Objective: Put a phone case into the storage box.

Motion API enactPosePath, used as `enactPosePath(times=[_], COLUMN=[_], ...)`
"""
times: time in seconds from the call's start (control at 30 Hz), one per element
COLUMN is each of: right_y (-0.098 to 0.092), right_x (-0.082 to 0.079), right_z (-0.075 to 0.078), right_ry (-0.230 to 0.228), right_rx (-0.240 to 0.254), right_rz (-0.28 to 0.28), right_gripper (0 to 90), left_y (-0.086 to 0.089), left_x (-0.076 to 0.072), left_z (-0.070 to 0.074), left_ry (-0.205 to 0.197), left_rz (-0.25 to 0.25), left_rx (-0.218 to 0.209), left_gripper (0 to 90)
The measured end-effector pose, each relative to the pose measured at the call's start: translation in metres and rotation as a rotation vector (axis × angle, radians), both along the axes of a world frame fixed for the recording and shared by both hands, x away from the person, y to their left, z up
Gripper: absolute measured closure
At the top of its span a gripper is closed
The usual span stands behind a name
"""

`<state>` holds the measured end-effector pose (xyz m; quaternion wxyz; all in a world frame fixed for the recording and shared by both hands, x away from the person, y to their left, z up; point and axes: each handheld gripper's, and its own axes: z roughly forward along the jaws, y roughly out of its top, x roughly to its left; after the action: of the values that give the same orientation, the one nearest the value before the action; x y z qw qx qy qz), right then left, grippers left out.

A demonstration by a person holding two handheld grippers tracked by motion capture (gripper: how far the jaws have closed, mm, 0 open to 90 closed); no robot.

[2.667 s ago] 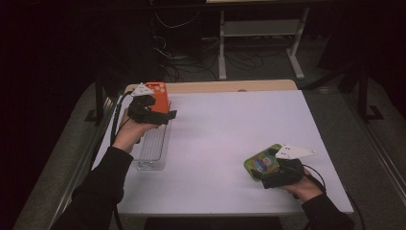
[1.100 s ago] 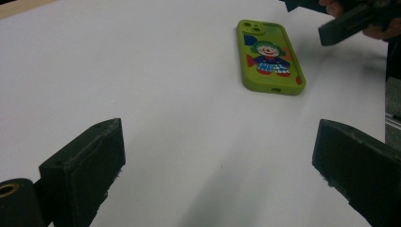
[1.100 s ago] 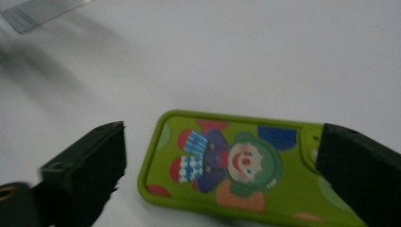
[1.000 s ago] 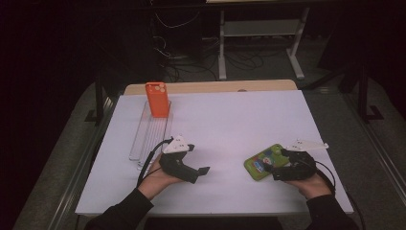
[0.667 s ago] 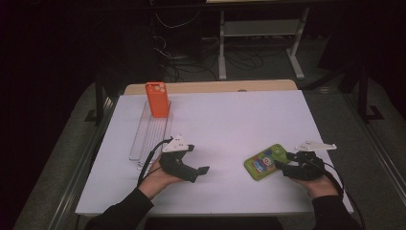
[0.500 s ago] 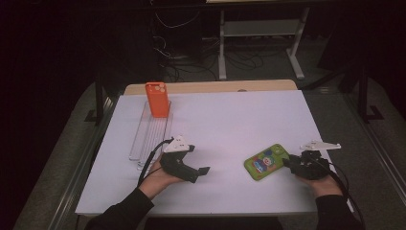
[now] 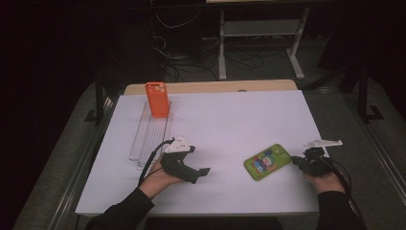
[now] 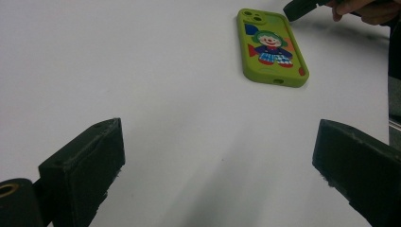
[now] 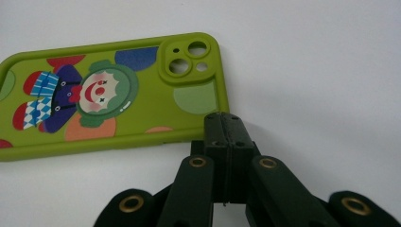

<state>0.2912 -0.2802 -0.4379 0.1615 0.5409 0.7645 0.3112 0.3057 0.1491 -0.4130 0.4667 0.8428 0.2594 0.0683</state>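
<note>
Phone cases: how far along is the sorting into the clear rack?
Done: the orange phone case stands upright at the far end of the clear slotted rack. In hand: nothing; the green clown-print phone case lies flat on the white table, the shut right gripper beside it. The left gripper is open. Left: racking the green case.
</note>
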Motion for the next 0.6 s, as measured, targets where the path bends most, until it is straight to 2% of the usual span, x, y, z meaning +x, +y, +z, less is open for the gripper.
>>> enactPosePath(times=[0.3, 0.6], right_y=[0.006, 0.030], right_x=[0.011, 0.036], right_z=[-0.002, -0.004], right_ry=[0.002, 0.014], right_rx=[0.006, 0.003], right_rz=[0.026, 0.073], right_gripper=[88.3, 88.2], left_y=[-0.001, -0.001], left_x=[0.000, 0.000], left_z=[-0.001, -0.001], left_ry=[0.007, 0.005], left_rz=[0.006, 0.003], left_rx=[-0.001, 0.002], left_gripper=[2.7, 2.7])
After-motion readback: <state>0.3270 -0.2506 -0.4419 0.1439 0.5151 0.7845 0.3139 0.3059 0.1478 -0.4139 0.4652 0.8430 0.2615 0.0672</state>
